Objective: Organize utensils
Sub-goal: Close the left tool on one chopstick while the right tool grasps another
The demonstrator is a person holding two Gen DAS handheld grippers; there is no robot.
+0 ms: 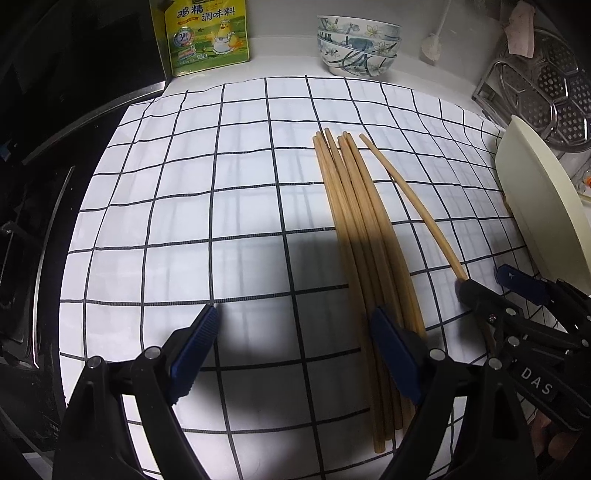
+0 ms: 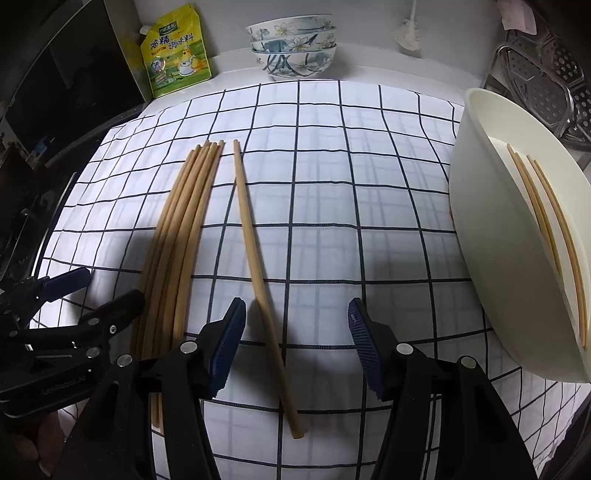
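A white cloth [image 1: 236,206] printed with a dark grid covers the surface [image 1: 288,51], which is a pale kitchen counter backed by a white wall. To the left a black glass cooktop [image 1: 44,155] with a metal rim borders the cloth. At the back stand a glossy yellow-green seasoning pouch [image 1: 207,33] and three stacked porcelain bowls [image 1: 356,44] painted with blue-green flowers. At the right a perforated steel steamer rack [image 1: 546,96] leans against the wall.

A bundle of chopsticks [image 1: 354,221], smooth pale wood and round in section, lies on the cloth with its sticks touching side by side. A single chopstick [image 2: 258,280] lies just beside it, apart from the rest. A cream plastic tub [image 2: 491,236] with smooth matte walls sits at the cloth's right edge, with a few more chopsticks [image 2: 543,214] lying inside.

The left hand-held gripper [image 1: 291,325] hangs wide, empty, its ribbed blue pads [image 1: 195,343] over the cloth, with the bundle passing under the right-hand one. The right hand-held gripper [image 2: 295,321] is also spread wide, straddling the single chopstick without gripping it.
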